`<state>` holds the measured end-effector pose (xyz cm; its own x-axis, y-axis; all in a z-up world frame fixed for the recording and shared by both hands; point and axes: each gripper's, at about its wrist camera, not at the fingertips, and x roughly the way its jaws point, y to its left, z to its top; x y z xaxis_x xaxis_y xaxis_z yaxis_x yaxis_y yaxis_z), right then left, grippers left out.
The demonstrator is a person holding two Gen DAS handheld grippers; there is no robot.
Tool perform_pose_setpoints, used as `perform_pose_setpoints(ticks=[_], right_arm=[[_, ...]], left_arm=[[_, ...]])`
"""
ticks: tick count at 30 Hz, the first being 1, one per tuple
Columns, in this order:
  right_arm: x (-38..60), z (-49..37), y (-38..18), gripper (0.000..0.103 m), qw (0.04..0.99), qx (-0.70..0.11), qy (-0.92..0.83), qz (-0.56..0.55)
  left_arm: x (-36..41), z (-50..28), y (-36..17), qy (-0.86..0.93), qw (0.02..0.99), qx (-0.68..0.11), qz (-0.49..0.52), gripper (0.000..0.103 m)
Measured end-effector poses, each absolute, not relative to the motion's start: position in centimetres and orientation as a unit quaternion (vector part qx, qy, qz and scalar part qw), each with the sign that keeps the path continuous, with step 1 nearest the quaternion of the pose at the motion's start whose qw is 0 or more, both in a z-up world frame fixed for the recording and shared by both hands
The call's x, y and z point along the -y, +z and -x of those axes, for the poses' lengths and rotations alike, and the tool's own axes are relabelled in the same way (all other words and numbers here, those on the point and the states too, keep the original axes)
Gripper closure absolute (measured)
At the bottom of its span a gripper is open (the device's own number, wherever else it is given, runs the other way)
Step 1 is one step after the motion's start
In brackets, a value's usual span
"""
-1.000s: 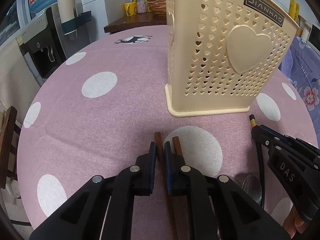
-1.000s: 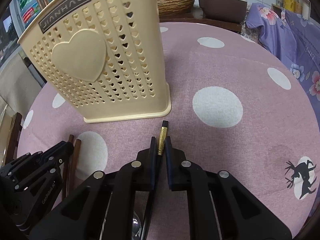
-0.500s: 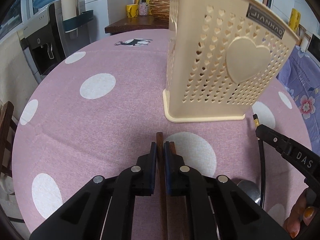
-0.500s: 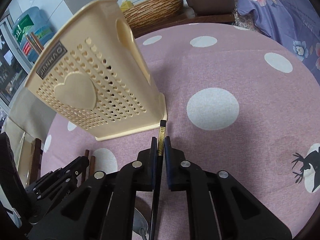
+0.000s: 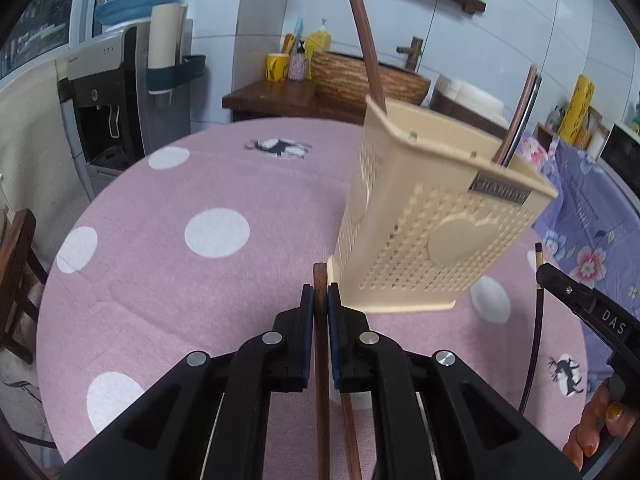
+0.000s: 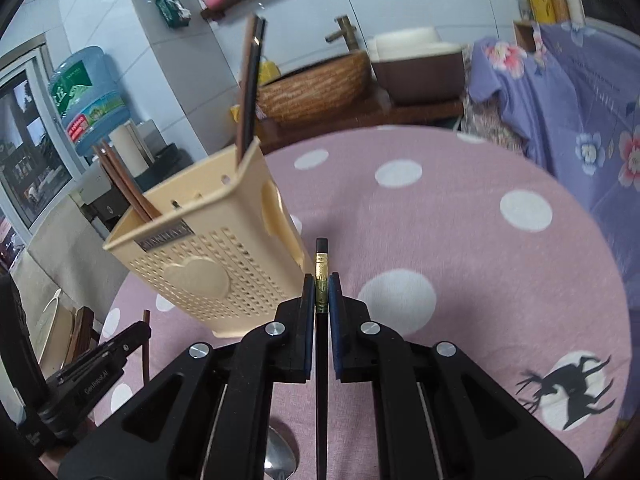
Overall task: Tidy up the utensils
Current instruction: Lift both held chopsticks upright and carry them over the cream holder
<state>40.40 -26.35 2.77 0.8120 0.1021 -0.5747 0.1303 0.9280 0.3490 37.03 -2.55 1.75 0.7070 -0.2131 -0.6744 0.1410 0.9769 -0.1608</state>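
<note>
A cream perforated utensil holder (image 5: 432, 236) with a heart on its front stands on the pink dotted tablecloth (image 5: 160, 280); it also shows in the right wrist view (image 6: 208, 268). Brown chopsticks (image 5: 366, 52) and dark utensils (image 6: 250, 84) stick out of it. My left gripper (image 5: 320, 300) is shut on a brown wooden chopstick (image 5: 321, 380), lifted before the holder; a second brown stick (image 5: 350, 432) runs beside it. My right gripper (image 6: 321, 290) is shut on a black chopstick with a gold band (image 6: 321, 264), right of the holder.
A spoon bowl (image 6: 280, 456) shows under the right gripper. A water dispenser (image 5: 104, 108) stands far left, a wicker basket (image 5: 360, 80) on a wooden counter behind the table, a floral purple cloth (image 5: 592, 216) at right, a wooden chair (image 5: 16, 280) at left.
Both grippers have risen from the table with their chopsticks, and both views now look over the holder's rim. The holder appears lower and farther away.
</note>
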Motion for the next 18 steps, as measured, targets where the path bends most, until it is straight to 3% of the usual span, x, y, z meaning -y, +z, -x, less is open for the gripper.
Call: perform_pose_setpoints(ticks=[18], right_arm=[[26.4,-35.0,11.4,0.095,0.965,-0.225,0.031,-0.127]], left_arm=[[-0.7,-34.0,10.3,-0.093,0.958,-0.259,0.08,0.095]])
